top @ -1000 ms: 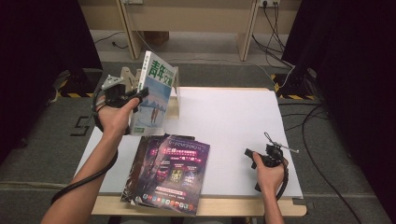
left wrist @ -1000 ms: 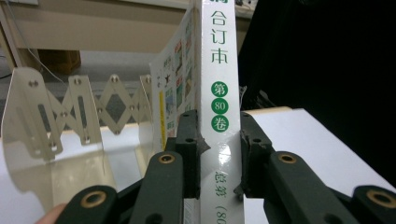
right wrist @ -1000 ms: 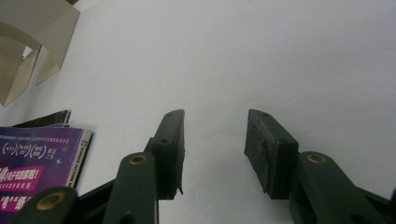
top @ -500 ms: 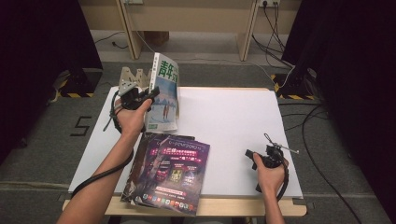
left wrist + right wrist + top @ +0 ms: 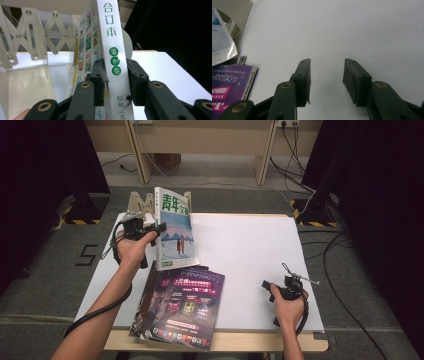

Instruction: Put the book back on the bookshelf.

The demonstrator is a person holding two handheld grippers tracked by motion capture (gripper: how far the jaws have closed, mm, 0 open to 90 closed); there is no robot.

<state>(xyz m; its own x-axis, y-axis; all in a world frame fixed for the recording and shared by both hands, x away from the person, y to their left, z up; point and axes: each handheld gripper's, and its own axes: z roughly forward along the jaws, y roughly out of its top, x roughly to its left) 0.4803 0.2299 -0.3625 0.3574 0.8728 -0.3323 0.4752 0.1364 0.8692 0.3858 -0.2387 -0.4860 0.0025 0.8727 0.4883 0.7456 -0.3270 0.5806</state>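
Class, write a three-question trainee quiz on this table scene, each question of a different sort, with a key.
1. True or false: the right gripper holds a magazine.
2. What stands between the left gripper's jaws? A) white book B) purple magazines C) wooden rack
3. Fill in: the purple magazines lie at the table's ____ edge.

Key: 1 false, its jaws are open over bare table. 2 A, by its spine. 3 near.

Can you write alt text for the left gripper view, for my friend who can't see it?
The left hand-held gripper has its two black jaws on either side of the white spine of an upright book; they have just been opening, and a thin gap shows at the right jaw. Behind and to the left stands a folding lattice rack on the white table.
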